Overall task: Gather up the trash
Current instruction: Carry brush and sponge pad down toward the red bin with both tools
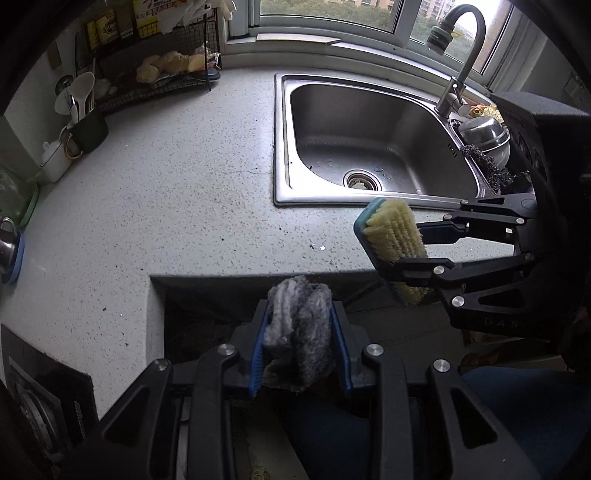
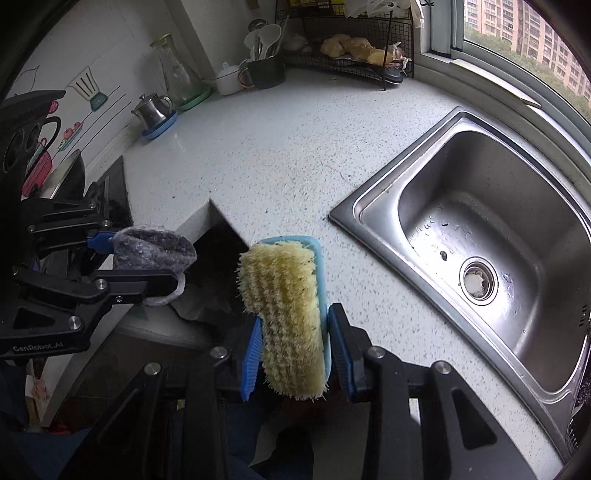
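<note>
Over the counter (image 2: 280, 155) edge beside the sink (image 1: 369, 147), both tools are gripping trash: the left tool (image 1: 301, 343) is pinching a grey scouring wad (image 1: 299, 332), the right tool (image 2: 291, 354) is clamping a yellow-bristled brush (image 2: 284, 314) lengthwise, side by side.

Steel sink (image 1: 373, 122) set in speckled counter (image 1: 184, 177); faucet (image 1: 461, 66), wire rack (image 2: 347, 40) behind

Soft daylight from the window (image 1: 325, 11), sharp focus, strong fisheye bending, dark vignetted corners

Both wrist views look down, sharing the sink (image 1: 373, 147).
</note>
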`<state>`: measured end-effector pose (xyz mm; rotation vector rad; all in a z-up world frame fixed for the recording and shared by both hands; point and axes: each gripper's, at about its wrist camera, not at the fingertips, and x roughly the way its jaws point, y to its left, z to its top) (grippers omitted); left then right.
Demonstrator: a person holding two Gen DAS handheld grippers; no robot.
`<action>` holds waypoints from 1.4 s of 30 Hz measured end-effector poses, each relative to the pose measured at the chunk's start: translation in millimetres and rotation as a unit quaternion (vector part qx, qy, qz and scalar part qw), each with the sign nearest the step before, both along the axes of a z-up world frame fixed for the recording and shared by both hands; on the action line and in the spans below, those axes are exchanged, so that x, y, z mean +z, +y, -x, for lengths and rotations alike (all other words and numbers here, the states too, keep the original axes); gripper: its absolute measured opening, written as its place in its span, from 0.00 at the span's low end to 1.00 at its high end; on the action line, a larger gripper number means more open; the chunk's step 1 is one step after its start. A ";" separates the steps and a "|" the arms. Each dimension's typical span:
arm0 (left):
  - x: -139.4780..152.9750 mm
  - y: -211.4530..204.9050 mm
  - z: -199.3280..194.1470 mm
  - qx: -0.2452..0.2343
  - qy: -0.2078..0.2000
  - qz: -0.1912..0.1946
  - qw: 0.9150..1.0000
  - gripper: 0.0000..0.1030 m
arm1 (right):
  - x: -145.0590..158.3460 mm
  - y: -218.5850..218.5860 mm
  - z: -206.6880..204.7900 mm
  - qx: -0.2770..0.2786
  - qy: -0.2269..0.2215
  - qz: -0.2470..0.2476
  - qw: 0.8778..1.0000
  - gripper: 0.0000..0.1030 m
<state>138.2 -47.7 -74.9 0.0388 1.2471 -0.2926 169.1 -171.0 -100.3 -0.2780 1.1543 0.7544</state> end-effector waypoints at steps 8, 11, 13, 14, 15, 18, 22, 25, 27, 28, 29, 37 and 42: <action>-22.6 -17.1 46.7 0.026 0.028 0.004 0.999 0.28 | -23.3 -12.6 37.9 0.025 0.021 0.014 0.999 0.32; -38.6 -21.2 54.5 0.028 0.041 0.003 0.999 0.28 | -35.8 -10.6 45.6 0.030 0.028 0.025 0.999 0.32; -51.9 -24.0 59.0 0.026 0.048 0.002 0.998 0.28 | -46.4 -11.5 51.2 0.034 0.040 0.024 0.998 0.32; -57.7 -25.5 61.6 0.025 0.052 0.002 0.998 0.28 | -52.5 -11.0 53.3 0.036 0.047 0.025 0.998 0.32; -65.0 -25.7 63.9 0.026 0.057 0.005 0.998 0.28 | -59.0 -10.5 55.5 0.036 0.053 0.029 0.998 0.32; -92.2 -24.5 70.8 0.033 0.076 0.020 0.996 0.28 | -81.7 -7.2 62.0 0.038 0.069 0.041 0.996 0.32; -132.3 -22.9 78.7 0.040 0.098 0.024 0.994 0.28 | -118.3 -1.7 69.1 0.042 0.073 0.058 0.995 0.32; -165.1 -22.5 82.4 0.033 0.102 0.027 0.994 0.28 | -150.6 2.2 71.9 0.040 0.073 0.065 0.994 0.32; -190.1 -19.4 80.5 0.037 0.108 0.031 0.993 0.28 | -172.8 3.0 72.4 0.035 0.074 0.073 0.994 0.32; -204.4 -18.2 79.7 0.039 0.112 0.033 0.992 0.28 | -185.1 3.0 72.1 0.032 0.074 0.074 0.994 0.32; -217.0 -16.8 78.7 0.040 0.113 0.035 0.992 0.28 | -196.9 3.1 71.7 0.029 0.074 0.078 0.994 0.32; -333.9 -19.8 67.6 0.049 0.129 0.050 0.989 0.28 | -301.6 9.0 55.7 0.003 0.085 0.084 0.993 0.32; -395.9 -24.2 63.1 0.048 0.139 0.053 0.988 0.28 | -354.7 13.8 40.0 0.000 0.077 0.095 0.992 0.32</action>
